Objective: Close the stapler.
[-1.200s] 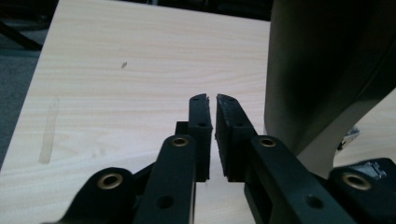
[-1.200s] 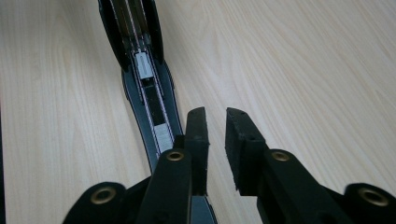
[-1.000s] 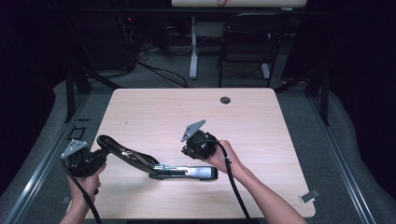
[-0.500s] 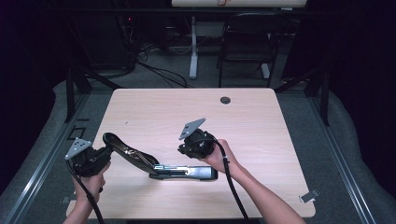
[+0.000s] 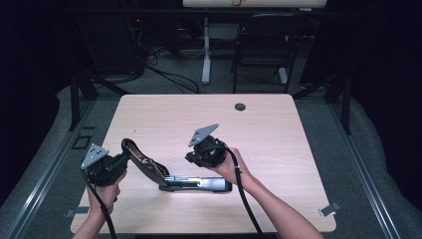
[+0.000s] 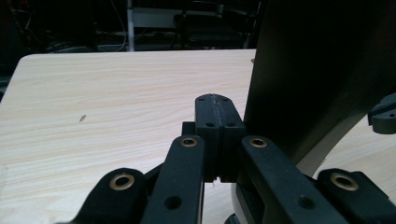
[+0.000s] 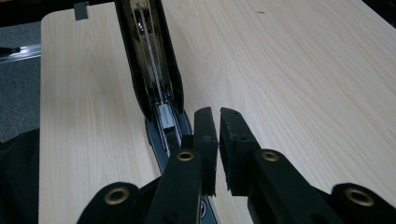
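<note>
While the stapler (image 5: 176,177) lies near the worktop's (image 5: 278,124) near edge, left of its middle, with its base flat on the wood and its top arm swung up and back toward the left edge, the step in hand looks like opening it wide, perhaps to reach the staple channel. In the high view the left gripper (image 5: 119,162) sits at the raised tip of that arm, just beside or against it (whether it truly touches I cannot tell); its jaws are pressed together with nothing between them, as the left gripper view shows, where the dark arm (image 6: 317,70) rises close on one side of the tips (image 6: 215,135). The right gripper (image 5: 191,158) hovers over the base near the hinge end, its jaws nearly shut on nothing, a thin slit between the pads; the right gripper view looks along the open channel (image 7: 154,79) with its metal rail and pusher showing. I judge the next move calls for the right gripper to steady the base while the left pushes the arm further back, gently, since the closed tips could slip off the smooth black shell.
</note>
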Motion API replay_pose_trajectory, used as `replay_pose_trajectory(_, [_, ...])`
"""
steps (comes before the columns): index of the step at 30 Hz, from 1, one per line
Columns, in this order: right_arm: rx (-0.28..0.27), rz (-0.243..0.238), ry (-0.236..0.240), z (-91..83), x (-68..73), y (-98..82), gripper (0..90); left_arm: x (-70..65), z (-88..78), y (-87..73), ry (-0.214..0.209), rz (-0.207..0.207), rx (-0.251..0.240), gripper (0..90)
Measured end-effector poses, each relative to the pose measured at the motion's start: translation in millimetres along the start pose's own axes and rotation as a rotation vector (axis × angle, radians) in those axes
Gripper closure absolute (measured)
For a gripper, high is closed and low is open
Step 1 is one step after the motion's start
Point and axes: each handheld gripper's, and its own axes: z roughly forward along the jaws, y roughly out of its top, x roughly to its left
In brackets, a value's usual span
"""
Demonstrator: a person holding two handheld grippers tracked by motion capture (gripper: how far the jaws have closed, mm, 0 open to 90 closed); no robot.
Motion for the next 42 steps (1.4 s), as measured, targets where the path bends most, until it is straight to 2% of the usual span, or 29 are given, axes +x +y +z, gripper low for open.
replay_pose_trajectory(12, [-0.033, 0.005, 0.015, 0.4, 3.9, 5.6, 85.7, -13.4, 8.7, 3.2, -0.027, 0.054, 0.007, 90.0])
replay_pose_trajectory(20, [-0.035, 0.003, 0.000, -1.8, 3.3, 6.0, 86.1, -22.1, 16.7, 3.2, -0.039, 0.086, 0.027, 89.1])
replay_pose_trajectory(26, [-0.050, -0.004, -0.008, -6.7, 4.7, 8.4, 86.7, -25.4, 19.9, 1.2, -0.066, 0.081, 0.035, 89.1])
replay_pose_trajectory(33, [-0.098, -0.024, -0.014, -15.6, 11.7, 15.5, 88.2, -31.2, 24.0, -1.4, -0.095, 0.098, 0.069, 89.1])
replay_pose_trajectory(34, [-0.099, -0.029, -0.013, -16.4, 11.9, 16.1, 88.4, -32.9, 25.6, -2.0, -0.102, 0.096, 0.062, 89.1])
replay_pose_trajectory(39, [-0.132, -0.031, -0.014, -19.8, 11.9, 16.5, 90.0, -43.6, 35.4, -3.5, -0.141, 0.133, 0.099, 89.1])
replay_pose_trajectory(40, [-0.135, -0.029, -0.004, -21.4, 12.0, 16.9, 90.0, -46.2, 38.0, -4.1, -0.151, 0.148, 0.114, 89.1])
replay_pose_trajectory(41, [-0.111, -0.038, -0.031, -21.9, 12.9, 17.0, 90.0, -48.9, 40.9, -5.1, -0.164, 0.152, 0.125, 89.1])
replay_pose_trajectory(42, [-0.109, -0.040, -0.018, -22.7, 11.8, 15.8, 90.0, -51.7, 43.5, -6.3, -0.162, 0.157, 0.135, 89.1])
